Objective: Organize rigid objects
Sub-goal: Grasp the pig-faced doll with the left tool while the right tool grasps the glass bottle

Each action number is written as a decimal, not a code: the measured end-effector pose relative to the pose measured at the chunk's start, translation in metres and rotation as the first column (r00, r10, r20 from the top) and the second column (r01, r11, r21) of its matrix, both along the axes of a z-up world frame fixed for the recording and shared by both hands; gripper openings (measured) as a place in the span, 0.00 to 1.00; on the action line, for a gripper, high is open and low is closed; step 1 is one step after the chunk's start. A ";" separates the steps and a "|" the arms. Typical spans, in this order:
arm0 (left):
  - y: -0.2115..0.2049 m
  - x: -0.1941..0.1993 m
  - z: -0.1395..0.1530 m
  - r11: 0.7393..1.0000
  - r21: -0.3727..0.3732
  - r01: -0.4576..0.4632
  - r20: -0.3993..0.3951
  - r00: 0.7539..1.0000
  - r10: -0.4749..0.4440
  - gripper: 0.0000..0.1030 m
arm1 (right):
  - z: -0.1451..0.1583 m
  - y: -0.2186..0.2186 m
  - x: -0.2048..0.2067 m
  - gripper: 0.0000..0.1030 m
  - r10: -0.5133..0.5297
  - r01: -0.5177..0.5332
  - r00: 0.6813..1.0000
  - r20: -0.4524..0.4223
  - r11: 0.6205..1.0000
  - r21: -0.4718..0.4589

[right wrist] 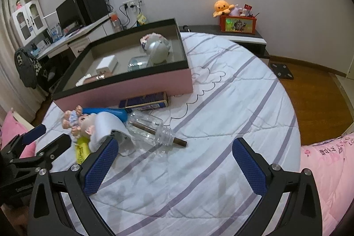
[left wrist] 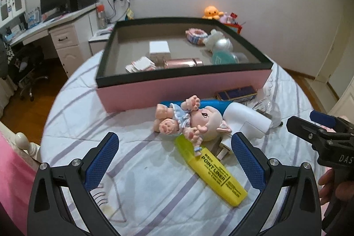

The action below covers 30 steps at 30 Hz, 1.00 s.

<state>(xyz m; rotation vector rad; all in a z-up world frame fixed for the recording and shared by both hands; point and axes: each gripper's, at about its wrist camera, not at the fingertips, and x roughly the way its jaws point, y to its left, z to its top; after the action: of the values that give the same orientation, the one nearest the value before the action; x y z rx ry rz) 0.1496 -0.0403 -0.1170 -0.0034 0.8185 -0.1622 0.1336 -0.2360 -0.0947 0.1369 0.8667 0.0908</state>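
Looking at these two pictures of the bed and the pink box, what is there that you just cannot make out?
- Blue tube: left wrist view, mostly hidden behind the doll.
- Highlighter: right wrist view, largely covered by the left tool and the white device.
- Pink box: left wrist view, its near wall hides the lower part of the rose-gold cylinder.
- Dark blue box: its print is too small to read.

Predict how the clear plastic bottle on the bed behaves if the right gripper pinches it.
The clear bottle lies on its side on the soft sheet, so it probably rolls when nudged. It looks thin-walled and nearly empty, likely light and squashy. The brown stick poking from its neck may slide out.
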 end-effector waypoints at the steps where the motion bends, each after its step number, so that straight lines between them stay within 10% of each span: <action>1: -0.002 0.004 -0.003 1.000 0.001 0.007 -0.006 1.000 -0.007 1.00 | -0.003 0.000 0.002 1.00 0.000 0.000 1.000 -0.008 1.000 0.000; 22: -0.012 0.045 -0.030 0.999 0.030 0.032 -0.071 0.997 -0.030 1.00 | -0.035 0.010 0.037 1.00 0.076 -0.078 0.995 -0.062 0.997 -0.028; 30: -0.001 0.039 -0.029 0.996 -0.067 0.066 -0.082 0.994 -0.071 0.58 | -0.033 0.014 0.042 0.87 0.138 -0.139 0.990 -0.038 0.990 -0.027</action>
<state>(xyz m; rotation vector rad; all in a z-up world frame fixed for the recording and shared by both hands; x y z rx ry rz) 0.1888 -0.0412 -0.1459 -0.0428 0.8980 -0.2545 0.1756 -0.2218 -0.1278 0.0504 0.9125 0.2060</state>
